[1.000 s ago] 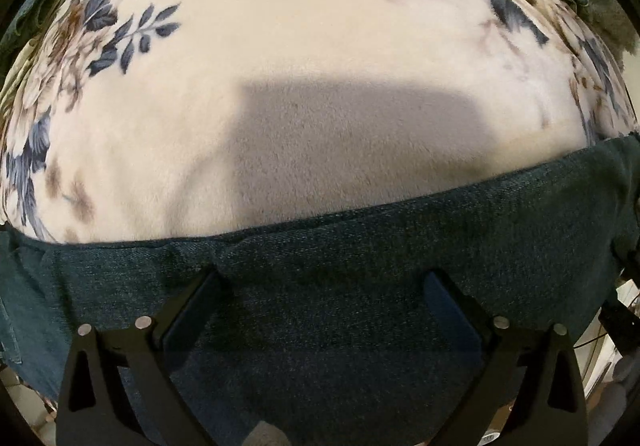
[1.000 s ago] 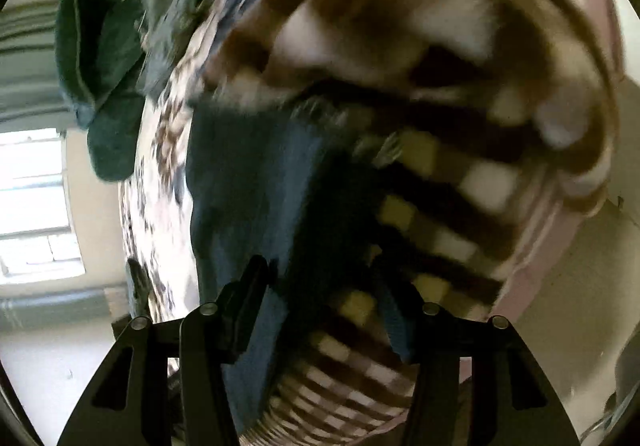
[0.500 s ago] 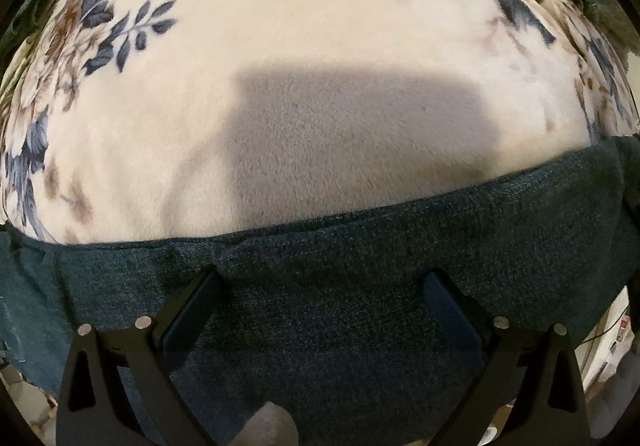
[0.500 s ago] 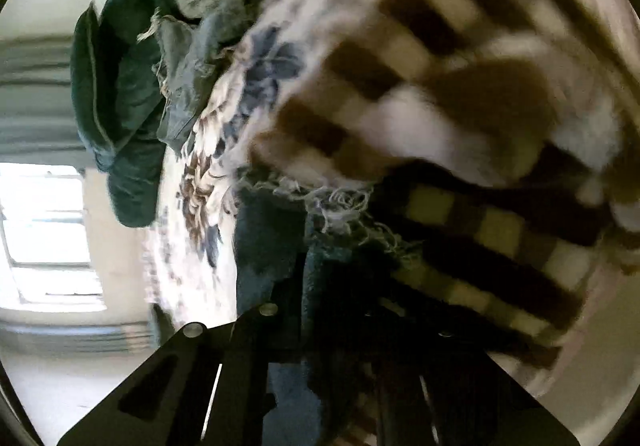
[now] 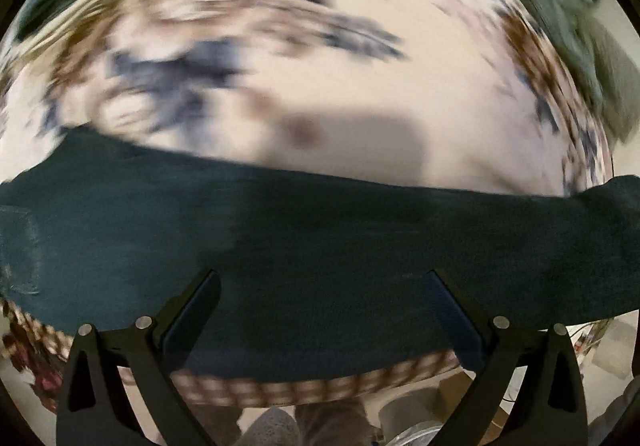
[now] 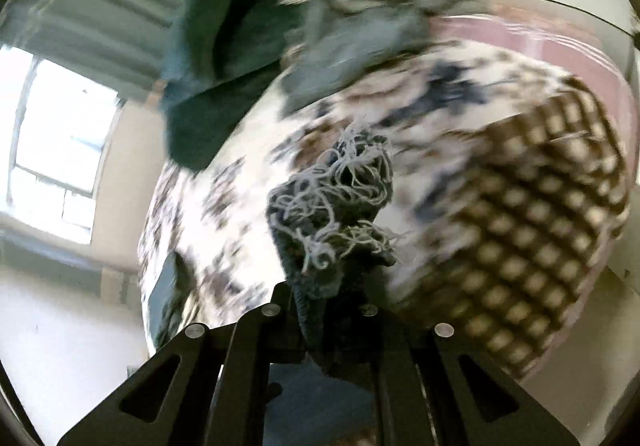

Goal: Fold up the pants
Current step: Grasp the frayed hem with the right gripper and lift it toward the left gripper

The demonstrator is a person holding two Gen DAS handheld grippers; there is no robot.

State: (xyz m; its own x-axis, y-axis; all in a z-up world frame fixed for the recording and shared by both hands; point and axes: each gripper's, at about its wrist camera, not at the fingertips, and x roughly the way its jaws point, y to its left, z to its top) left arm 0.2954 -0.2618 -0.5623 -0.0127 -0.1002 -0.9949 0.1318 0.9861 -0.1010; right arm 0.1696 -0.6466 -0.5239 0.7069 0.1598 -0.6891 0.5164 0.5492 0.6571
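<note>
Two grippers at work: right gripper (image 6: 320, 300) pinched the frayed hem (image 6: 344, 182) of the pants (image 5: 320, 246), lifted. Left gripper (image 5: 320, 310) stood wide above denim spread on the floral bed (image 5: 360, 78). Other clothes (image 6: 240, 46) lay at 12 o'clock. Likely fold stage; next, carry hem across.

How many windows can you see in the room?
1: a bright window at the left edge of the right wrist view, beside the bed. Others may be hidden outside the frame.

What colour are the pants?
Dark teal pants, clearest in the left wrist view.
</note>
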